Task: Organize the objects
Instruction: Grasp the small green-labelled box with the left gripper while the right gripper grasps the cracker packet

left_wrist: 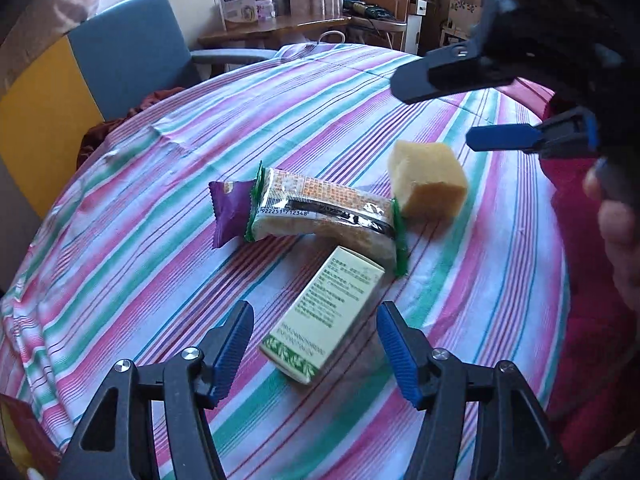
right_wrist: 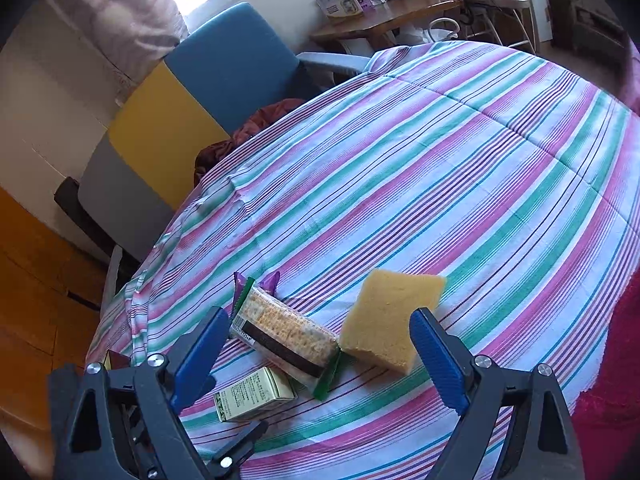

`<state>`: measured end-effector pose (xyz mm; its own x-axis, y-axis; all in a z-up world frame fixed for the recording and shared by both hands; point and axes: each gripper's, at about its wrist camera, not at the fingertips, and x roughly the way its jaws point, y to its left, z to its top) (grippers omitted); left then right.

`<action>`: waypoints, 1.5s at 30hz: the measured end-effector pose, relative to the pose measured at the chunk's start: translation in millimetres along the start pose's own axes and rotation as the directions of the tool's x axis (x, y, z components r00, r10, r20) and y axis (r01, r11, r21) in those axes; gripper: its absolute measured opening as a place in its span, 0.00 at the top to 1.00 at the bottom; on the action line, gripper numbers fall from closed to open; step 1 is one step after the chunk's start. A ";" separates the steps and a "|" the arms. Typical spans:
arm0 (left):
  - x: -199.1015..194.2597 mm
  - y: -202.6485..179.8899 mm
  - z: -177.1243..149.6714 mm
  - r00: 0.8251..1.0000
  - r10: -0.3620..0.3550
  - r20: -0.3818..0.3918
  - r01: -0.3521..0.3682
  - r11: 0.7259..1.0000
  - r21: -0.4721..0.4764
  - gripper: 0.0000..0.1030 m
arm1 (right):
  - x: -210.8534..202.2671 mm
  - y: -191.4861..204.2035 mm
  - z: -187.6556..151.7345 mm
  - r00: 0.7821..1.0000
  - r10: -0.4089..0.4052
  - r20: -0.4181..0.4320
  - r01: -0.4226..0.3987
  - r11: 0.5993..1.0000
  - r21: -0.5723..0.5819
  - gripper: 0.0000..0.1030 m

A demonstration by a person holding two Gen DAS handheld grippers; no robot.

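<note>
On the striped tablecloth (left_wrist: 400,92) a pale green carton (left_wrist: 324,316) lies between the fingers of my open left gripper (left_wrist: 314,312), and the pads do not touch it. Just beyond it are a cracker pack (left_wrist: 320,212) in clear wrap, a purple packet (left_wrist: 230,212) partly under its left end, and a yellow sponge block (left_wrist: 428,184). My right gripper (left_wrist: 436,114) hovers open above the sponge. In the right wrist view the right gripper (right_wrist: 320,320) stands wide over the cracker pack (right_wrist: 280,332) and the sponge (right_wrist: 390,312), with the carton (right_wrist: 252,400) lower left.
A blue chair (left_wrist: 132,48) and a yellow panel (left_wrist: 44,120) stand beyond the table's left edge. A red cloth (left_wrist: 584,280) covers the right side. A hand (left_wrist: 620,224) holds the right gripper. A wooden desk (left_wrist: 276,26) with boxes stands at the back.
</note>
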<state>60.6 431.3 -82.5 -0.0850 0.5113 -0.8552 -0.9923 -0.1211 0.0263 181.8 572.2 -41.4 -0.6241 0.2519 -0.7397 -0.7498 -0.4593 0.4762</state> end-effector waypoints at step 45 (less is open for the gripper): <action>-59.4 20.4 -132.7 0.990 0.050 0.131 -0.001 0.937 -0.350 0.71 | 112.3 89.7 -22.8 0.917 -0.310 -0.252 0.058 0.728 -0.683 0.42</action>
<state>57.3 285.5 -99.8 -0.1460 0.6118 -0.7774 -0.8980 -0.4116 -0.1553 49.5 539.8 -92.6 -0.2841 0.1582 -0.9457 -0.4316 -0.9018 -0.0212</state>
